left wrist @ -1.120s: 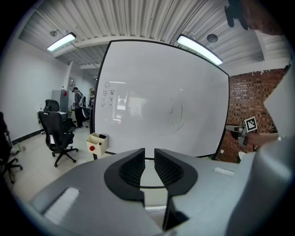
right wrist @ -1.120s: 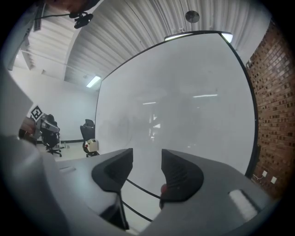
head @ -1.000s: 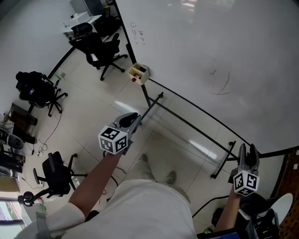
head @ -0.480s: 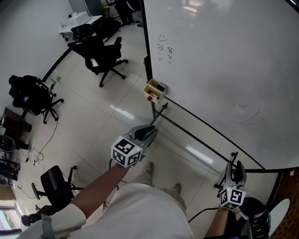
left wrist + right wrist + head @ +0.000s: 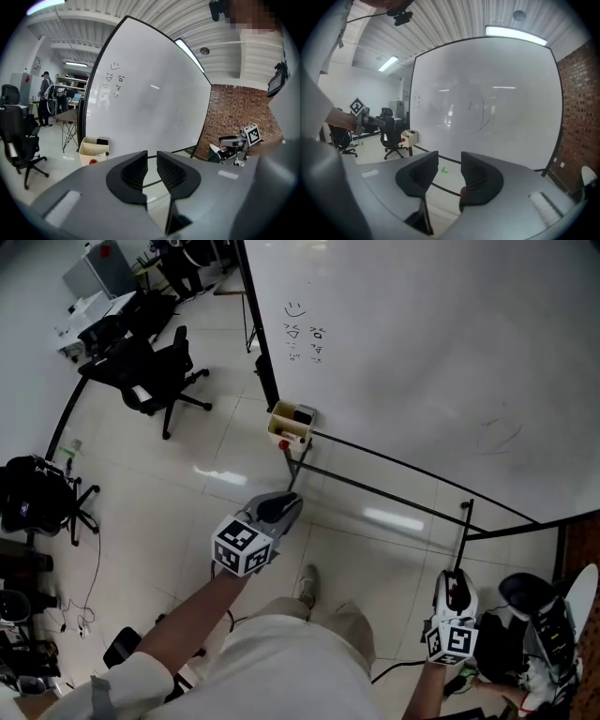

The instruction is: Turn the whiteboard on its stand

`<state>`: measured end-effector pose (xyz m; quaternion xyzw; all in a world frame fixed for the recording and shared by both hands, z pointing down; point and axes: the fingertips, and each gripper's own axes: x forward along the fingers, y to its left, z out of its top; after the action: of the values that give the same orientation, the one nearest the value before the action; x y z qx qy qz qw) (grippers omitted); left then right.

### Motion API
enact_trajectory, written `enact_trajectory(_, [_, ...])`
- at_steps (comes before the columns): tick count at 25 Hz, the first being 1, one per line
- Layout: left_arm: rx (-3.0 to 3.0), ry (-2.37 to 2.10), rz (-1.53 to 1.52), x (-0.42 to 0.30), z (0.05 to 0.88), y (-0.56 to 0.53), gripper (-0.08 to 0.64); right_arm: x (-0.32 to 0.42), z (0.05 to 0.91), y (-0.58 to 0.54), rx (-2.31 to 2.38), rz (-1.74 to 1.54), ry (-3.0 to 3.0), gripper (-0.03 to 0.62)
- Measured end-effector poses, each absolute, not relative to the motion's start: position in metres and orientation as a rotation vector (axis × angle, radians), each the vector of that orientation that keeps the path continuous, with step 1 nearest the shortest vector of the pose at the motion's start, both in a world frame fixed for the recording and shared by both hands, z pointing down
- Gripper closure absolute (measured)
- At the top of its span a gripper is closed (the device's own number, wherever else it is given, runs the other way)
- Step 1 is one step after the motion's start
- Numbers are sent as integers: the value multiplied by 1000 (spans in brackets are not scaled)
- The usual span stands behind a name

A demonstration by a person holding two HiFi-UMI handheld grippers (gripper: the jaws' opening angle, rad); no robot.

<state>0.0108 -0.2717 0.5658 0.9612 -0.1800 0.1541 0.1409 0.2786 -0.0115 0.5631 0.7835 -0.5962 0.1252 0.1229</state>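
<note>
Dropped lower in frame, right gripper [image 5: 457, 579] shows empty jaws just closing, left gripper [image 5: 286, 503] narrowly parted, empty — seemingly approaching the whiteboard [image 5: 422, 352] — next, grasp its lower edge

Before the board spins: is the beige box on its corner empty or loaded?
Loaded. A dark object sits inside the open top of the beige box at the whiteboard's lower corner.

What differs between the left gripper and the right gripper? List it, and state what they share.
Jaw gap: the left gripper has its jaws a narrow slit apart; the right gripper has them wider, though they have just been closing.
Place: the left gripper points toward the cream tray at one end of the whiteboard; the right gripper is near the stand's post at the other.
Shared: both are empty and clear of the whiteboard.
</note>
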Motion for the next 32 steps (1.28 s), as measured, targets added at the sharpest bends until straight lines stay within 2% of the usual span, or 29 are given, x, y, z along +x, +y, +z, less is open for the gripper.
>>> enact_trajectory(6, [2822,-425,424,23,555,-274,479,241,562,28,2242,347,-1788,446])
enact_trajectory(17, [2931,-116,420,59,527,-223,479,195,548,122,2557,345,-1546,451])
enact_trajectory(25, [2931,20,382,5,516,-159,479,128,488,168,2852,322,-1458,457])
enact_trajectory(32, [2892,128,388,-57,523,-108,479,54,454,158,2810,188,-1595,462])
